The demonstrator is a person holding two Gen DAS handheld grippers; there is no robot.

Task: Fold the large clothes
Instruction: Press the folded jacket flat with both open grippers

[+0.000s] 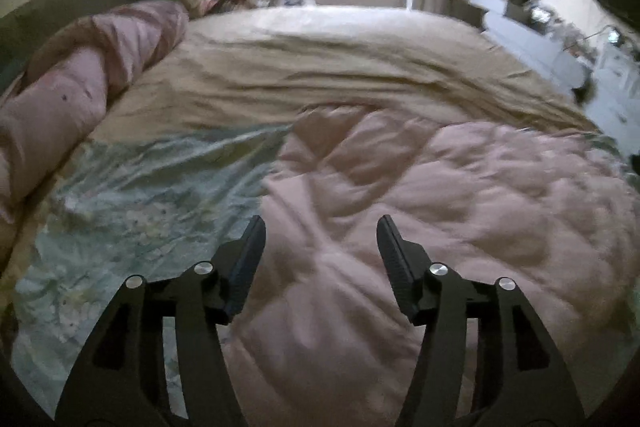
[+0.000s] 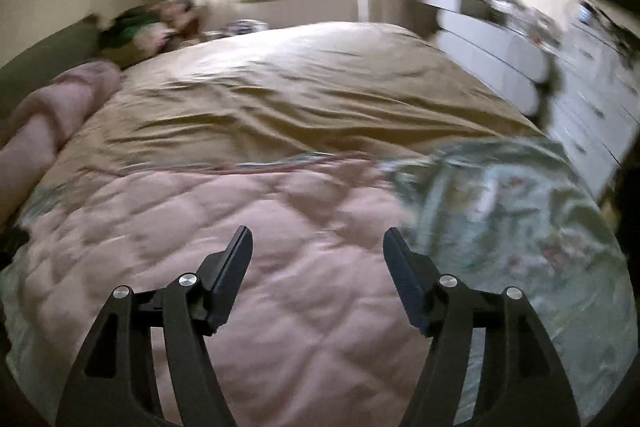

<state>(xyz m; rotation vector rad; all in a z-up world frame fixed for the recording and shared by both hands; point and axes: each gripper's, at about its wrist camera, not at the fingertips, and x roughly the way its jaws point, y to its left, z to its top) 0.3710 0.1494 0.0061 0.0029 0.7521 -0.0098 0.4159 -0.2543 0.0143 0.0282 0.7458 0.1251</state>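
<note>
Pink quilt (image 1: pixel 420 187) (seemingly) below left claw (image 1: pixel 320 227)

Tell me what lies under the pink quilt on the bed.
A floral sheet pokes out from under the pink quilt on both sides, lying on the tan bedcover. How far the sheet runs beneath the quilt is covered. Both grippers hover open above it.

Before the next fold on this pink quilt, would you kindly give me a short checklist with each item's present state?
1. Left gripper open, nothing between its fingers: ok.
2. Right gripper open and empty: ok.
3. Pink quilt lying on the bed, released: ok.
4. Quilt smooth: not ok, creased.
5. Floral side covered by the fold: not ok, showing at both sides.
6. Quilt edges aligned: cannot tell, blurred.
</note>
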